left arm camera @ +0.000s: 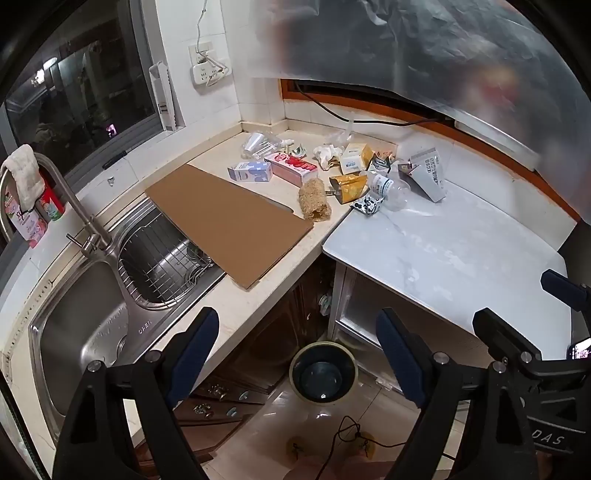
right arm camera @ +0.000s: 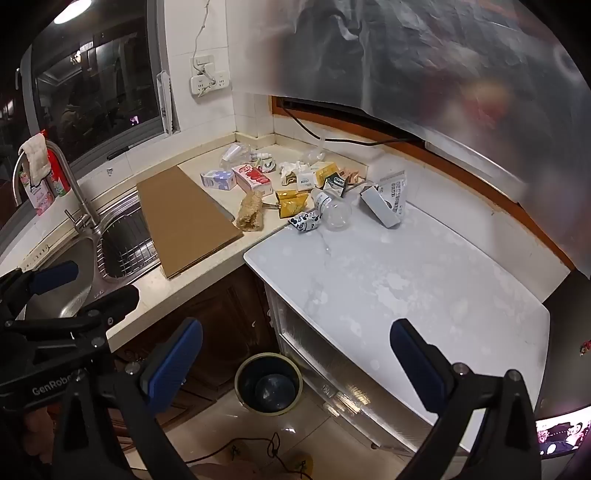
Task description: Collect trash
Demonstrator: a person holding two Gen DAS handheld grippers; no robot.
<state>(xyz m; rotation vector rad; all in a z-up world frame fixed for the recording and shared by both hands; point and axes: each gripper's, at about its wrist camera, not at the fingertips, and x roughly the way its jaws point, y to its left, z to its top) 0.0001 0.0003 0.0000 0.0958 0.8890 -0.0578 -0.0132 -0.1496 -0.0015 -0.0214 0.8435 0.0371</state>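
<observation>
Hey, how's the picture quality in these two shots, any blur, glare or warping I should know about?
Left wrist view: fisheye bends the counter edges, the plastic sheet at top right is a blurred smear, and the trash pile stays sharp. Right wrist view: same warping, a ceiling light glares at top left, the window mirrors the room, and the white tabletop shows pale blotchy patches.

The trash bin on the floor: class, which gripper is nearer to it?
Hard to call; neither is clearly nearer. The left gripper and right gripper both hang open above the trash bin, each framing it between its fingers.
</observation>
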